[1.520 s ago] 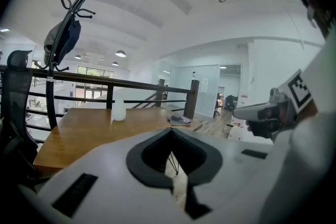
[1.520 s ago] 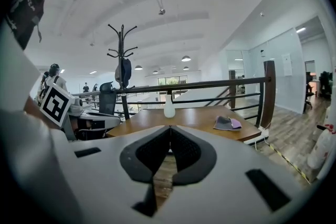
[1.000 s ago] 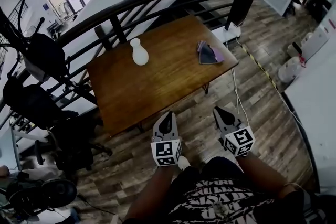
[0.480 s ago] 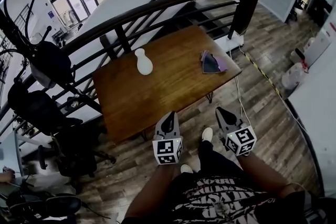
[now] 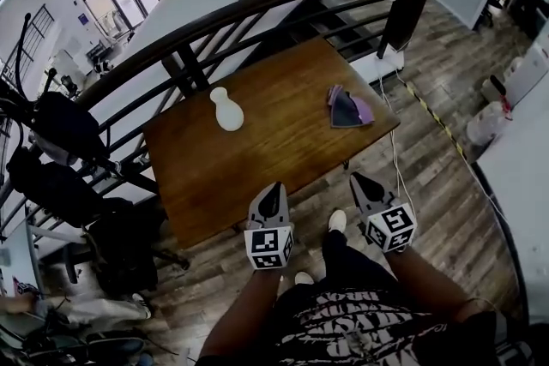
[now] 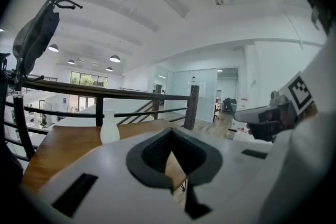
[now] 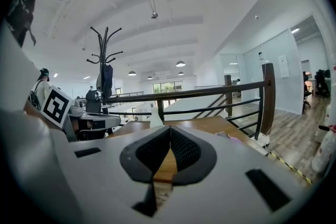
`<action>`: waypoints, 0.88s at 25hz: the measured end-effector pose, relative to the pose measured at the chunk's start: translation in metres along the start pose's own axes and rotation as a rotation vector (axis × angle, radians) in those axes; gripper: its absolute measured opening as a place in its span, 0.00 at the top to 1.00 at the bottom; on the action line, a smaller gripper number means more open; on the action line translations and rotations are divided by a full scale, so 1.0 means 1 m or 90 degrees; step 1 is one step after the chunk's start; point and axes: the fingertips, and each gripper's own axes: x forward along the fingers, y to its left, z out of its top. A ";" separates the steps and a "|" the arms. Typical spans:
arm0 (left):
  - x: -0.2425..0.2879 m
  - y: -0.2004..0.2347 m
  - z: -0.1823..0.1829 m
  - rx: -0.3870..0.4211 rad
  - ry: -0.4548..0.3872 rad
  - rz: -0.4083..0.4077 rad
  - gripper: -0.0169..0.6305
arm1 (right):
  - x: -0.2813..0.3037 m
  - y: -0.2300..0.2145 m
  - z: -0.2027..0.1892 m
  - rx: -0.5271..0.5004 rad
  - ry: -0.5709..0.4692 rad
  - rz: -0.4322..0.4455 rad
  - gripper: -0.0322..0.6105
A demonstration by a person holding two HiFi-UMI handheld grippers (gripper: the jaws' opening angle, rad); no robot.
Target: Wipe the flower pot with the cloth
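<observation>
I have moved the left hand-held gripper (image 5: 273, 189) and right hand-held gripper (image 5: 360, 180), both pressed together and empty, closer to the counter (image 5: 274, 146) near edge, so the cloth (image 5: 349, 108) at its right and the flower pot (image 5: 226, 109) far left await pickup.

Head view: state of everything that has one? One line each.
White flower pot: upright on the brown wooden table, untouched.
Purple and dark grey cloth: lying bunched near the table's right edge, not held.
Left gripper: shut, empty, by the table's near edge.
Right gripper: shut, empty, apart from the cloth.
</observation>
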 end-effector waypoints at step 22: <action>0.271 -0.012 -0.007 -0.014 0.096 -0.016 0.98 | 0.154 -0.215 -0.006 0.025 0.081 0.009 0.95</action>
